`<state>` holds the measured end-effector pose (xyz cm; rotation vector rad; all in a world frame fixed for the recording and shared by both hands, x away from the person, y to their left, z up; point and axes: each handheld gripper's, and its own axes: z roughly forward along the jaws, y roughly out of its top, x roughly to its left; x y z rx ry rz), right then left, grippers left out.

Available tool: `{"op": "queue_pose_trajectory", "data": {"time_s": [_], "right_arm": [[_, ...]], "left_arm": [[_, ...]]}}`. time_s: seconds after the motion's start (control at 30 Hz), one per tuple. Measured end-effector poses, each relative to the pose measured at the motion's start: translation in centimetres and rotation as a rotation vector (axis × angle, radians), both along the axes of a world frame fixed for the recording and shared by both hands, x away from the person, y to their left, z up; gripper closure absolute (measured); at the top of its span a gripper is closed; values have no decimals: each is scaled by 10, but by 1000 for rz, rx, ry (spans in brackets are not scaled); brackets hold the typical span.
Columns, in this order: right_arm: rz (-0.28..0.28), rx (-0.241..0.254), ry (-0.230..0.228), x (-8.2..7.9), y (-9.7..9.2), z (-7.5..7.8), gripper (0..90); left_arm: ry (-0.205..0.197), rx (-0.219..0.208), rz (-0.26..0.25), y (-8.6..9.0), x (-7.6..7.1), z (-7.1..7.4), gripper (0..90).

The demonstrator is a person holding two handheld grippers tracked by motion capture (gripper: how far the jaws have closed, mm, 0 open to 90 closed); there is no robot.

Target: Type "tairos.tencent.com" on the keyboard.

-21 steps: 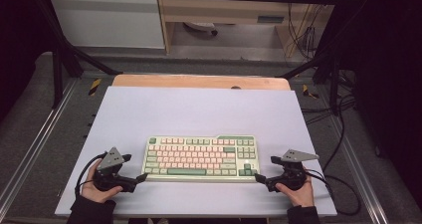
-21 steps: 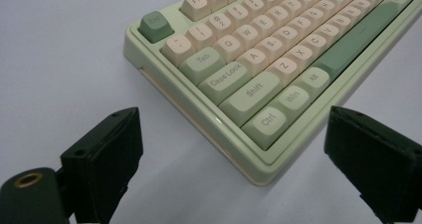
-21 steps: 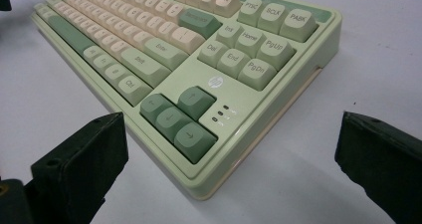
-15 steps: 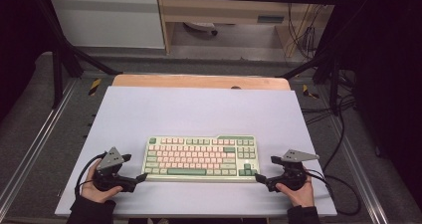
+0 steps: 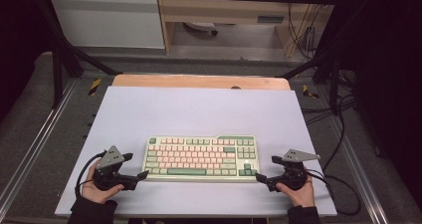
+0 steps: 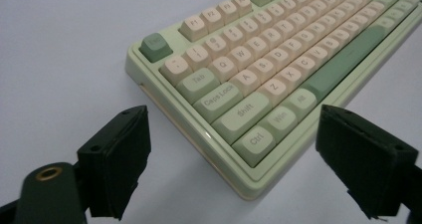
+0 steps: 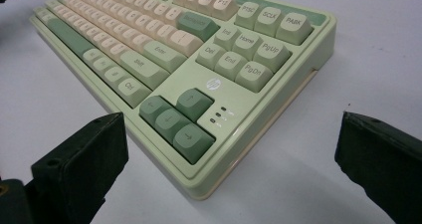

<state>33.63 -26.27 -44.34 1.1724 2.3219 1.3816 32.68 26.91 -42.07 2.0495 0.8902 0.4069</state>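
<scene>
The keyboard (image 5: 200, 158) lay flat on the white table (image 5: 199, 109), near its front edge. The left gripper (image 5: 134, 167) was beside its left end and the right gripper (image 5: 263, 168) beside its right end, both with jaws wide apart, each framing one near corner without touching it.

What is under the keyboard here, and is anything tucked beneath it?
The keyboard lies flat on the pale lavender table mat. Both gripper views show bare mat around its near corners. Whatever lies beneath its body is covered by the case and cannot be seen.
</scene>
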Motion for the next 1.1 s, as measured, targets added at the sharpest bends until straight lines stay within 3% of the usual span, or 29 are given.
{"op": "queue_pose_trajectory", "data": {"time_s": [0.3, 0.73, 1.1], "right_arm": [[-1, -1, 1, 0, 0, 0, 10], [-5, 0, 1, 0, 0, 1, 10], [-2, -4, 2, 1, 0, 0, 10]], "left_arm": [[-27, -50, -3, -7, -2, 13, 293], [5, -54, 32, -24, 10, 15, 518], [24, -65, 9, -47, 20, 16, 699]]}}
